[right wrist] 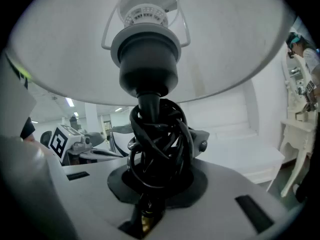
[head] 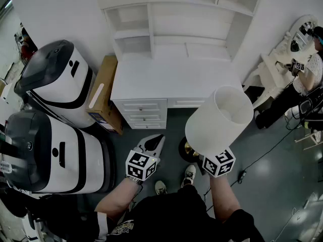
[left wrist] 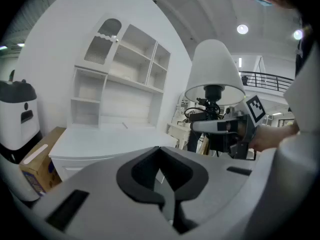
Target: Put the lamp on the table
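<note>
lamp [head: 219, 119] | in right gripper [right wrist: 155, 184] | white table [head: 171, 79] against wall [head: 55, 14] | grey floor [head: 272, 170]

Bright, even indoor light from round ceiling lights [left wrist: 242, 29], glaring softly off white walls [head: 60, 14]. Soft shadow under the lampshade [right wrist: 240, 44]. Strong fisheye bending and black corners in both gripper views. Blur across the nearest foreground there.

Showing smooth, matt white shade on the lamp [head: 219, 120], glossy black rubbery cord [right wrist: 157, 144] and gleaming brass-coloured metal stem [right wrist: 145, 223]; also displaying smooth white-painted table [head: 166, 79], dull brown cardboard box [head: 101, 92], faintly reflective grey floor [head: 272, 175].
</note>
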`<state>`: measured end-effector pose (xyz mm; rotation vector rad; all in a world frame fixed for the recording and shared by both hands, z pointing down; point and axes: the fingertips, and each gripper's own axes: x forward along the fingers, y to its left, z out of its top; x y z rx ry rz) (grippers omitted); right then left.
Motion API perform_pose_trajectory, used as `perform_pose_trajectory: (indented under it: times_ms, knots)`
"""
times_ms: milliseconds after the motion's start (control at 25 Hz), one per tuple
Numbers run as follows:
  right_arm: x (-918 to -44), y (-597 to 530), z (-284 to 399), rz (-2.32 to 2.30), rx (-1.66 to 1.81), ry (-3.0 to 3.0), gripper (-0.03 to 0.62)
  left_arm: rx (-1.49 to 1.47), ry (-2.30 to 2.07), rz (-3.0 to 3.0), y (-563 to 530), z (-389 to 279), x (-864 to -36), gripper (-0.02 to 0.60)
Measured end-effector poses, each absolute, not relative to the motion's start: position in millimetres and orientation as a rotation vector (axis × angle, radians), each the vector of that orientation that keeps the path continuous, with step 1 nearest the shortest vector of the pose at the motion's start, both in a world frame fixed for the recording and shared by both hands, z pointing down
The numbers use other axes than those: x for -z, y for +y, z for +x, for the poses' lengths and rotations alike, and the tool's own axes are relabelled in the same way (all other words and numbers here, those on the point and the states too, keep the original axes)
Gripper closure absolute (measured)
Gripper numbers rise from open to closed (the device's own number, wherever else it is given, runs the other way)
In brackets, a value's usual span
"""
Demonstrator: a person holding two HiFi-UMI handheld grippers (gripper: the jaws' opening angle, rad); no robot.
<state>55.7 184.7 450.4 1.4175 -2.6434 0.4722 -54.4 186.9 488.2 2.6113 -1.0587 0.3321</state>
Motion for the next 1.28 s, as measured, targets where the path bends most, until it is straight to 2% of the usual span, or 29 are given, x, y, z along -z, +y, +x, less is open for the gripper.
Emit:
perform_pose_trajectory:
  times_ms: [800,1280]
  knots:
    - [-449.2,188.1,59.1,1.423,-0.463,-2.638,0.522,-0.336,-1.066,2.599,192.6,-57.3,-487.7,0.575]
    - [-449.5,153.6,85.9,1.335,-0.459,-2.667,0.522,-0.316,-1.135,2.554,165.7,-27.9,-487.4,0.575]
